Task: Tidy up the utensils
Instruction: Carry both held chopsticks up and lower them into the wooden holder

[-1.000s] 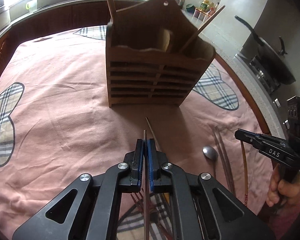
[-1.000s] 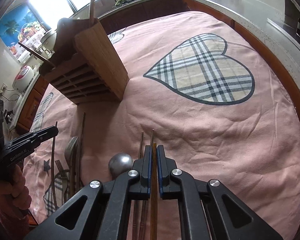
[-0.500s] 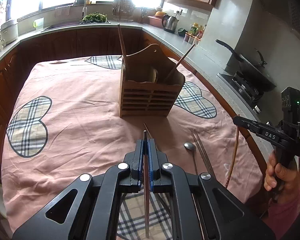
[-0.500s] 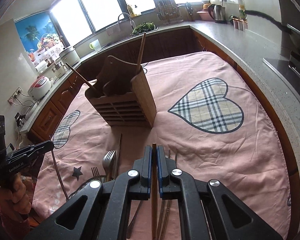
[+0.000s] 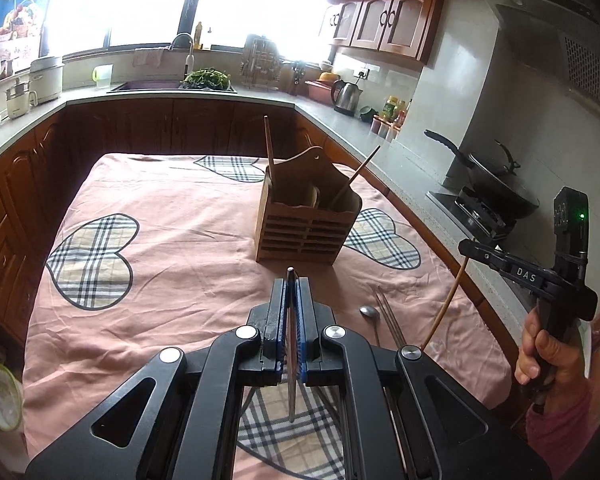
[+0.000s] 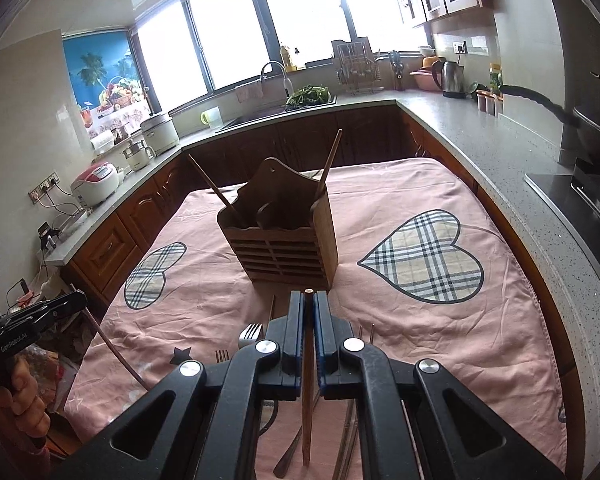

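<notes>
A slatted wooden utensil holder stands upright mid-table with two wooden sticks leaning out of it. My left gripper is shut on a thin chopstick that runs back between its pads, held above the cloth in front of the holder. My right gripper is shut on a brown wooden chopstick. Each gripper also shows from the side in the other view, the right gripper and the left gripper, with its stick hanging down. A spoon, metal chopsticks and a fork lie on the cloth.
The table wears a pink cloth with plaid hearts. Dark cabinets and a grey counter wrap around it. A wok sits on the stove at the right; a kettle and a sink are at the back.
Both grippers have risen and drawn back from the table, each carrying its chopstick. The holder now looks smaller and farther off, and more of the kitchen shows.
</notes>
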Tool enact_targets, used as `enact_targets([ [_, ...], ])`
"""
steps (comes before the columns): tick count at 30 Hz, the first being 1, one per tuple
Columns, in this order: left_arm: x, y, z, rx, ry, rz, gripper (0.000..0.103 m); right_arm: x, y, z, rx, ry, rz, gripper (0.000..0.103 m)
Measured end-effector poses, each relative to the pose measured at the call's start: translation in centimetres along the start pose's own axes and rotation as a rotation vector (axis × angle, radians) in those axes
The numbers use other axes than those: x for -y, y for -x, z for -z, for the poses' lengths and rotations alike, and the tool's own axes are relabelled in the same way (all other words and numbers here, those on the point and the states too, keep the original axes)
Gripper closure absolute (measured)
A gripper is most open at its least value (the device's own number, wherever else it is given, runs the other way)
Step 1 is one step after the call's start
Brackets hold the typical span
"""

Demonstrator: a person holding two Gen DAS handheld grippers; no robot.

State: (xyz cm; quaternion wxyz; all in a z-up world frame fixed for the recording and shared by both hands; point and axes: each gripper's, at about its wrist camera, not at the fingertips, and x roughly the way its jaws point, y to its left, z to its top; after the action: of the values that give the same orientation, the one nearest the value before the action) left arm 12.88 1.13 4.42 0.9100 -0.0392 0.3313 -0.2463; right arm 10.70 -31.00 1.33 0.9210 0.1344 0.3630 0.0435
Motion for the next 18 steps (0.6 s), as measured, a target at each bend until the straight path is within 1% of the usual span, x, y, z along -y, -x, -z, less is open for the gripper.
enact_targets([
  [8,-0.4,0.9,-1.2,0.082,0.039,0.003,0.1,-0.2,0.9,-0.7,0.062,-0.012,-0.007,0.098],
  [15,-0.4,1.4,-4.1,0.182,0.053,0.005,0.1,-0.1,1.1,-2.7,0.145,-0.044,-0.01,0.098],
  [18,-0.1,1.5,-5.8,0.231,0.048,0.006,0.1,0.1,0.9,-4.1,0.177,-0.056,-0.03,0.098],
])
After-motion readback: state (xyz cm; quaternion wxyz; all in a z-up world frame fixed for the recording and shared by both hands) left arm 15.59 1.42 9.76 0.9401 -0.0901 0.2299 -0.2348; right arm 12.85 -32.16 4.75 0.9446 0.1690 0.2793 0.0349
